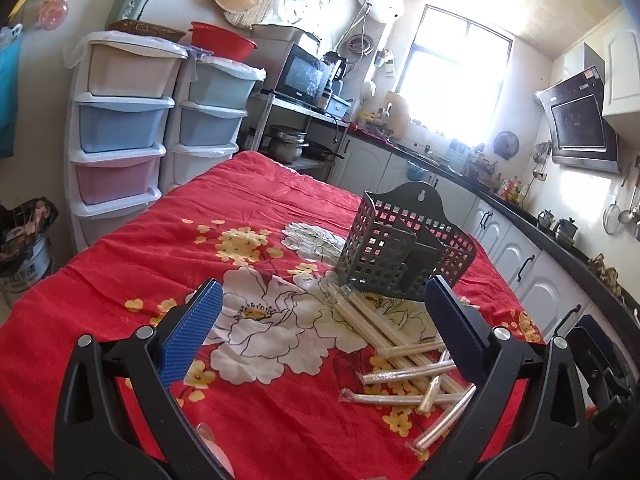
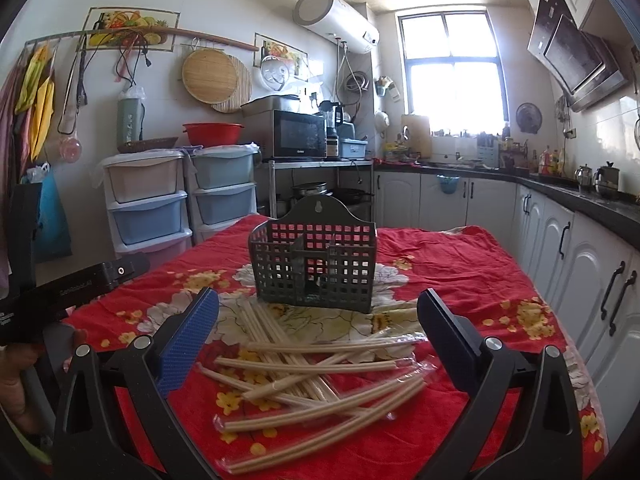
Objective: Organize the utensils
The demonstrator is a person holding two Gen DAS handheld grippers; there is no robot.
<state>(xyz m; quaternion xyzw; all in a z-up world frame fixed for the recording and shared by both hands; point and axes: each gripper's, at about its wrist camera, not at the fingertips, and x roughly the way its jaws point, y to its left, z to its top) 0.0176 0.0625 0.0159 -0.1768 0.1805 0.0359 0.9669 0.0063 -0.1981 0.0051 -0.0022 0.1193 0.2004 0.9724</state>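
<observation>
Both grippers, left (image 1: pixel 322 312) and right (image 2: pixel 318 316), are held wide open with nothing gripped. Chopsticks (image 2: pixel 316 364) are piled just in front of the basket (image 2: pixel 314 266), which is stood upright on the red cloth (image 2: pixel 448 264).

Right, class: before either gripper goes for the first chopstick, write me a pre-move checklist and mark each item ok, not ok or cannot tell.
1. Right gripper open and empty: ok.
2. Left gripper open and empty: ok.
3. Holder basket upright on the red floral cloth, opening free: ok.
4. Chopsticks within view between the right fingers: ok.
5. Chopsticks lying separately for a clean single pick: not ok, they cross and overlap, some in clear wrappers.
6. Basket compartments empty: cannot tell, the insides are only partly visible.
</observation>
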